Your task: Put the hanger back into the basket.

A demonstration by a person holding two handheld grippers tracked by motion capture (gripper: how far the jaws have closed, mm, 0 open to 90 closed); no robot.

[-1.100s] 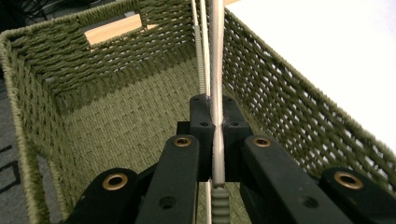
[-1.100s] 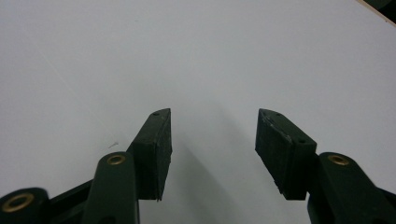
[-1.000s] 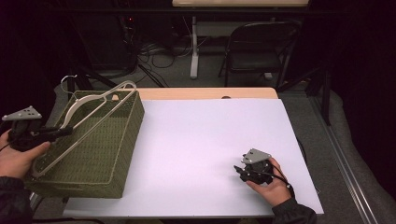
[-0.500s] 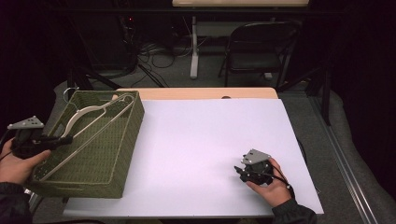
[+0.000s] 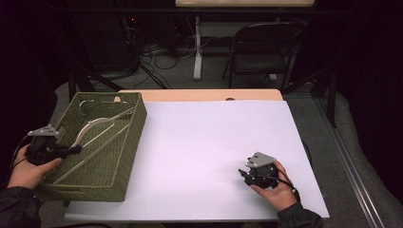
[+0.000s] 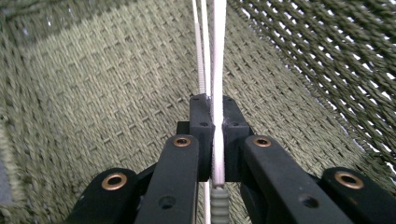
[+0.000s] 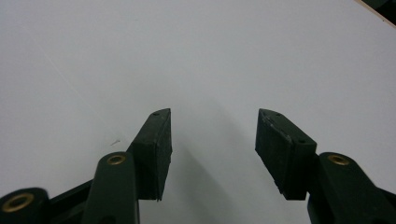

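A white clothes hanger (image 5: 95,126) lies slanted inside the green woven basket (image 5: 130,142) at the table's left side. My left gripper (image 5: 76,150) reaches over the basket's left wall and is shut on the hanger's lower end. In the left gripper view its jaws (image 6: 215,116) pinch the thin white hanger bar (image 6: 218,56) above the basket's woven floor (image 6: 102,84). My right gripper (image 5: 243,175) rests on the white table (image 5: 199,142) at the front right. Its jaws (image 7: 212,126) stand open with nothing between them.
A folding chair (image 5: 266,47) and cables stand on the floor beyond the table's far edge. The white table surface (image 7: 187,46) stretches wide between the basket and my right hand.
My left gripper has sunk, bringing the hanger from above the basket's rim down inside it. The right gripper has stayed where it was.
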